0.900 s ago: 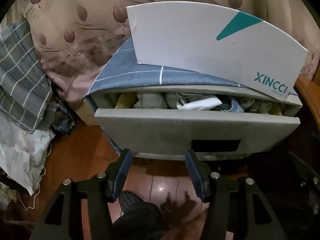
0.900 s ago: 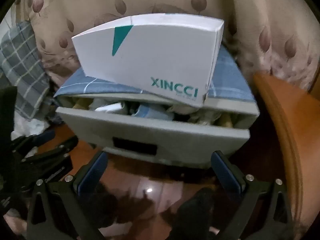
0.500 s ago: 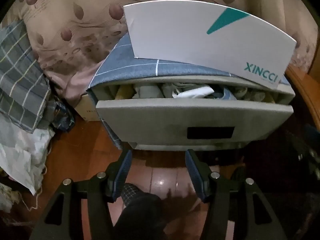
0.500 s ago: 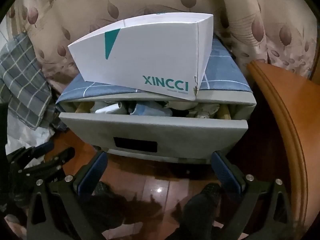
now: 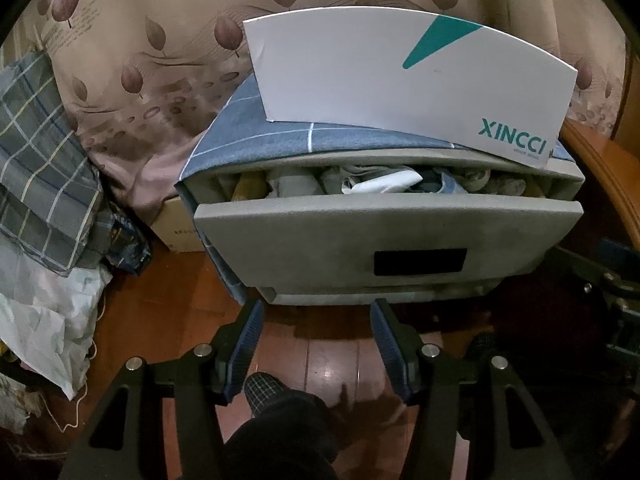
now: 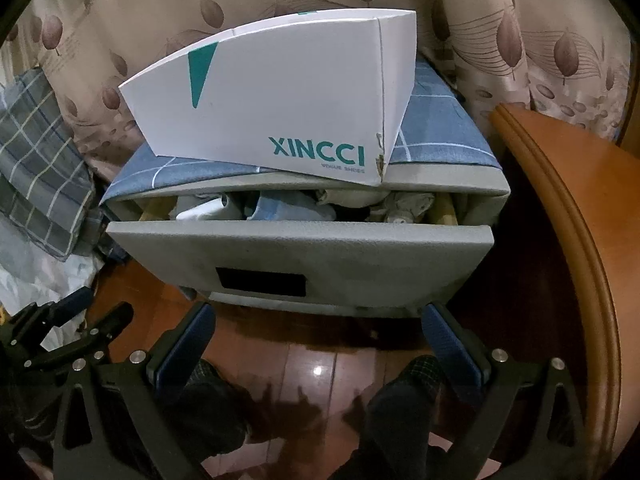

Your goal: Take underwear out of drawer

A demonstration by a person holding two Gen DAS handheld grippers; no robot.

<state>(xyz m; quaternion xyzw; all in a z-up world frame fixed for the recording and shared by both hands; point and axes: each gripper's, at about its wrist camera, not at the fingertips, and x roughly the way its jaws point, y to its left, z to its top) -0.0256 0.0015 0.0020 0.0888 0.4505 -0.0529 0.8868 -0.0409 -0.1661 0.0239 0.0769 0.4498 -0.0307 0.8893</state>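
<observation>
Two grippers, left gripper and right gripper, both spread, empty, over bare floor before the drawer front | drawer one, pulled out, underwear heaped along its top edge | one white box above, reads XINCCI

Both wrist cameras look steeply down and forward from close above the glossy reddish wooden floor, facing the pulled-out grey drawer of folded clothes. The left view sits toward its seven o'clock corner, the right toward five o'clock. Both share the drawer, the white XINCCI shoebox at twelve o'clock and the leaf-patterned beige curtain.
</observation>
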